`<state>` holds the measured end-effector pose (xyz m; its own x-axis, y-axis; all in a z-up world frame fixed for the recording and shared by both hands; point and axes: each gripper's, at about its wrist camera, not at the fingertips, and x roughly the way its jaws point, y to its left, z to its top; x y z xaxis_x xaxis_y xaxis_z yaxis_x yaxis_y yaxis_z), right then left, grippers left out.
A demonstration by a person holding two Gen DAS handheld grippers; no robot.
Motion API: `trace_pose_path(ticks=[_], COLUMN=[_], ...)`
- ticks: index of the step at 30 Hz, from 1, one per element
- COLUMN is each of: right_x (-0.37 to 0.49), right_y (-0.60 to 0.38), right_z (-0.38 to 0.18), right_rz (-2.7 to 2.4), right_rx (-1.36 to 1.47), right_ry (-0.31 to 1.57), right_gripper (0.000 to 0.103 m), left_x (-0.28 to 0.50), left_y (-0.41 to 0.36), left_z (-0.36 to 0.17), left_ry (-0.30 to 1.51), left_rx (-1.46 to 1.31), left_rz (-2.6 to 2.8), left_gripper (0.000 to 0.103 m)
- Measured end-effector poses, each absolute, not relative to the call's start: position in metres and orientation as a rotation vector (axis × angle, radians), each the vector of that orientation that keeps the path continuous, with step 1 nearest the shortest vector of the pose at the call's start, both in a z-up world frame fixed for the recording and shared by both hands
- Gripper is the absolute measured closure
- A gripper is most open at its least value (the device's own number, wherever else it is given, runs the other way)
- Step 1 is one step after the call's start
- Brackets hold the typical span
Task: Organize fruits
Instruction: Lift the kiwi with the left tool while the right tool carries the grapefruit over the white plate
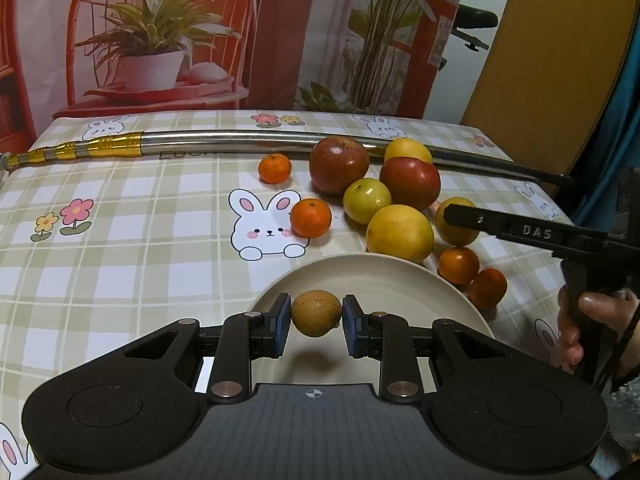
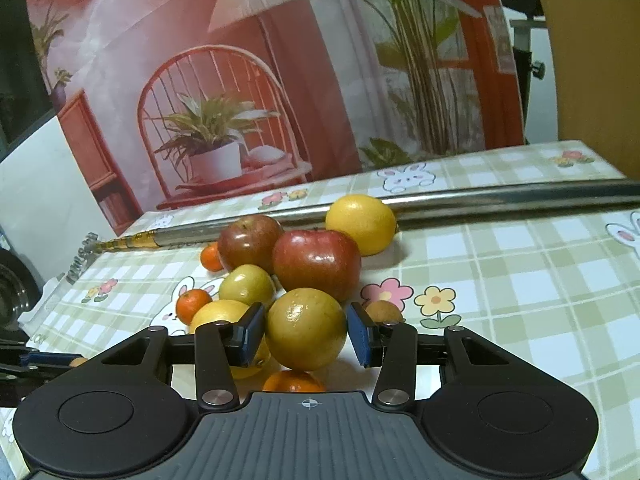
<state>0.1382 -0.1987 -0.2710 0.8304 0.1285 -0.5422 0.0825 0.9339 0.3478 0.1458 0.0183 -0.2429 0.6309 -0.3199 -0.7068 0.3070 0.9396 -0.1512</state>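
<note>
— Where's the left gripper (image 1: 316,319)?
— Above the cream plate (image 1: 384,276), pads pinching a small brown fruit (image 1: 316,318).
— The right gripper (image 2: 306,330)?
— Low at the pile, clamped round a yellow-green fruit (image 2: 306,328) beside a red apple (image 2: 316,262).

We see the counter (image 1: 120,248) under a checked cloth printed with rabbits and flowers, and on it a long metal pole (image 1: 248,141) along the far side, a heap of apples, yellow fruits and small oranges (image 1: 384,196), and a beige plate (image 1: 384,280) nearest us.
</note>
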Motion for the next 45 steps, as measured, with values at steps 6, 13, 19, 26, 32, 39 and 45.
trace_pose_path(ticks=[6, 13, 19, 26, 32, 39, 45], right_x=[0.122, 0.103, 0.090, 0.080, 0.072, 0.066, 0.063], right_y=[-0.190, -0.170, -0.152, -0.132, -0.119, -0.110, -0.102], right_z=[-0.256, -0.242, -0.240, -0.243, -0.249, -0.251, -0.254], right_rz=[0.030, 0.057, 0.084, 0.107, 0.105, 0.096, 0.081], right_rx=[0.358, 0.330, 0.312, 0.288, 0.265, 0.230, 0.173], right_ry=[0.576, 0.570, 0.593, 0.637, 0.677, 0.696, 0.696], right_gripper=[0.061, 0.061, 0.061, 0.062, 0.062, 0.061, 0.061], left_x=[0.136, 0.125, 0.118, 0.111, 0.106, 0.102, 0.098], left_y=[0.019, 0.023, 0.026, 0.027, 0.028, 0.030, 0.029], left_z=[-0.243, -0.246, -0.251, -0.258, -0.263, -0.265, -0.268], left_ry=[0.813, 0.822, 0.822, 0.815, 0.807, 0.793, 0.780], left_rx=[0.003, 0.025, 0.038, 0.063, 0.067, 0.041, 0.030], left_rz=[-0.351, -0.333, -0.310, -0.287, -0.280, -0.272, -0.267], left_gripper=[0.074, 0.074, 0.074, 0.074, 0.074, 0.074, 0.074])
